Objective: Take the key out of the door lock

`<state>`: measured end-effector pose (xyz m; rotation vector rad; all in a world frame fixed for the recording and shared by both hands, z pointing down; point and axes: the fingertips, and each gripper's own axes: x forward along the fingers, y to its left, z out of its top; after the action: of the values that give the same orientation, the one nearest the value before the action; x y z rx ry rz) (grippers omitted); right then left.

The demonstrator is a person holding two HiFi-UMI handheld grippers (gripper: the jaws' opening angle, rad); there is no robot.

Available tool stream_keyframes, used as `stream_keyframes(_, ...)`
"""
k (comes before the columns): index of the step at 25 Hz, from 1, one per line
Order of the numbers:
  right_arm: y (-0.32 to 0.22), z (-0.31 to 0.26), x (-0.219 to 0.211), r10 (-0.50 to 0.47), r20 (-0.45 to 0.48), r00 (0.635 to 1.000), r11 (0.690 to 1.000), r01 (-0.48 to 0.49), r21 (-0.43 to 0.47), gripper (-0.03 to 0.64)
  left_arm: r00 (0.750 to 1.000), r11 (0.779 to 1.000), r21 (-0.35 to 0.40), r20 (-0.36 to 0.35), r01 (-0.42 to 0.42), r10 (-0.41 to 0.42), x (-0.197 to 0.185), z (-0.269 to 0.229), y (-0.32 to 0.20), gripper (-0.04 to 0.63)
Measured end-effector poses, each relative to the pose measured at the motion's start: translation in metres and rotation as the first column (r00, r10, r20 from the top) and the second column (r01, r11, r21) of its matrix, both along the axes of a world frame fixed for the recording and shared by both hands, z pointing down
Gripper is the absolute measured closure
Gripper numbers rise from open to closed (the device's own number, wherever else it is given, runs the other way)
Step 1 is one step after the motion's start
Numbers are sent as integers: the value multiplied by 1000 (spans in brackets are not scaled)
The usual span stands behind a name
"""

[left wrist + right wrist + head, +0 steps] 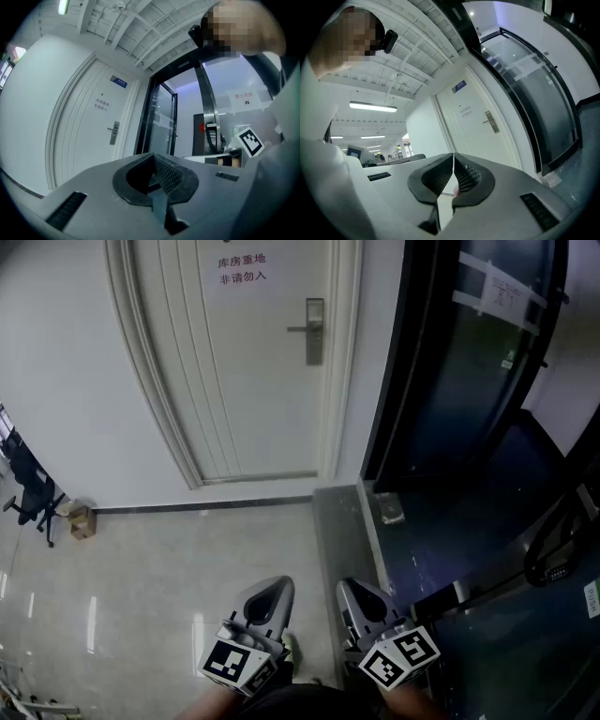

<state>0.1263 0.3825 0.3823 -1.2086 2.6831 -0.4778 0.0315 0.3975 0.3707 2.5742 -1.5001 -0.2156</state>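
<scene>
We hold the left gripper and right gripper low, both pressed together on nothing, well apart from the door lock.

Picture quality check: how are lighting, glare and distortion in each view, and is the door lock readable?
Head view: wide-angle bend curves the door frame; glare streaks on the floor; door lock sharp but small, no key discernible. Left gripper view: fisheye, black corners, bluish cast, lock tiny. Right gripper view: fisheye, bright ceiling light, lock small but clear.
</scene>
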Motion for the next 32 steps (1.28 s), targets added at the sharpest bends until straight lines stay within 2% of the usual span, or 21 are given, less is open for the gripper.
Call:
stream_keyframes(10, -107, -12, -79, 26, -10, 1000, 999, -26, 25, 601, 1000, 999, 32, 28, -13, 12, -76, -4, -108, 592)
stream_keyframes(15, -146, -17, -103, 30, -2, 1000, 999, -30, 26, 601, 1000, 999, 43, 21, -5, 4, -102, -5, -148, 592)
stream_keyframes(25, -215, -11, -127, 9, -22, 1000, 999, -8, 37, 601, 1000, 1000, 30, 15, 3, -3, -120, 4, -213, 592)
stream_keyframes(32, -304, -9, -124, -23, -12, 1000, 999, 24, 48, 601, 999, 999, 43, 30, 25, -26, -114, 6, -291, 592)
